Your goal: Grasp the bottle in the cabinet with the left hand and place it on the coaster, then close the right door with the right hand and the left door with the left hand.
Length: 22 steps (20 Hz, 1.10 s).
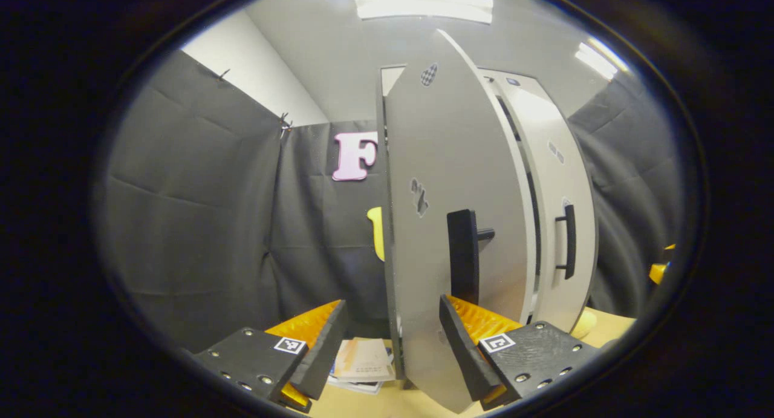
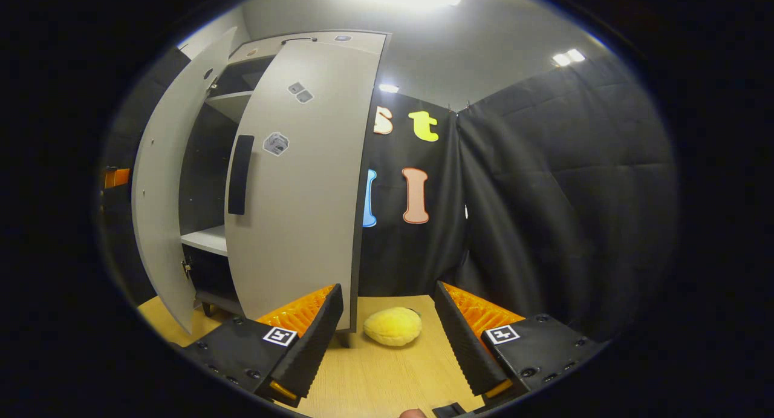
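The cabinet's left door [image 1: 447,164] stands half open, with its edge turned toward me and its black handle [image 1: 463,254] just above my right finger. My left gripper [image 1: 393,303] is open, and the lower edge of that door lies between its fingers, with no finger pressing on it. The right door [image 1: 559,182] with its handle [image 1: 569,241] lies close against the cabinet front. In the right gripper view, the right door [image 2: 302,182] and its handle [image 2: 240,175] are at the left, and the left door [image 2: 160,194] is swung out. My right gripper [image 2: 387,287] is open over the table, holding nothing.
A yellow lemon-like thing [image 2: 393,326] lies on the wooden table [image 2: 375,375] between my right gripper's fingers. Some booklets [image 1: 363,360] lie on the table beside the cabinet's left side. A white shelf [image 2: 208,239] shows inside the cabinet. Black cloth walls close in behind.
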Motion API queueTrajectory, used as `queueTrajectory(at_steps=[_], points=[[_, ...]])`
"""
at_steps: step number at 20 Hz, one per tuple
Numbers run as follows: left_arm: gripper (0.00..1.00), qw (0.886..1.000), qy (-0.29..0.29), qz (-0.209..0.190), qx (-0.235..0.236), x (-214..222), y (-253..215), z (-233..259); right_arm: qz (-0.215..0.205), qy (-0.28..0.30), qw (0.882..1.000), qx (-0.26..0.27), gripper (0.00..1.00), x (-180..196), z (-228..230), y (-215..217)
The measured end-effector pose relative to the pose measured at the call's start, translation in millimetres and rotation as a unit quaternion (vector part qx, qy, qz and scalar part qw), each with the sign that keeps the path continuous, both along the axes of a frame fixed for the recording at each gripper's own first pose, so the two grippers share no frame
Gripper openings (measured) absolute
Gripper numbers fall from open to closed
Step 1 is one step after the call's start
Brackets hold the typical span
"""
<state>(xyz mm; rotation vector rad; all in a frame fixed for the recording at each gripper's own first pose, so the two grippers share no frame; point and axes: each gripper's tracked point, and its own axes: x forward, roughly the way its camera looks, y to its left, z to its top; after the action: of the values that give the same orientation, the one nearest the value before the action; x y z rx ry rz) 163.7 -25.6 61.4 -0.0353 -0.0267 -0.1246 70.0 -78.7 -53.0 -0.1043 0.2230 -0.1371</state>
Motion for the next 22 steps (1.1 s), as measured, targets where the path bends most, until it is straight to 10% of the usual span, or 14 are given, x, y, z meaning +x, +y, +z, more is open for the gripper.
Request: queueTrajectory(at_steps=[9, 22], points=[[0.95, 0.999, 0.000, -0.036, -0.006, 30.6, -93.7, -8.1, -0.011, 0.009, 1.000, 0.003, 0.97, -13.1, -10.5, -17.0], [0.95, 0.998, -0.028, 0.045, 0.036, -13.2, -53.4, -10.3, 0.063, -0.005, 0.997, 0.045, 0.97, 1.0, -6.9, 5.0]])
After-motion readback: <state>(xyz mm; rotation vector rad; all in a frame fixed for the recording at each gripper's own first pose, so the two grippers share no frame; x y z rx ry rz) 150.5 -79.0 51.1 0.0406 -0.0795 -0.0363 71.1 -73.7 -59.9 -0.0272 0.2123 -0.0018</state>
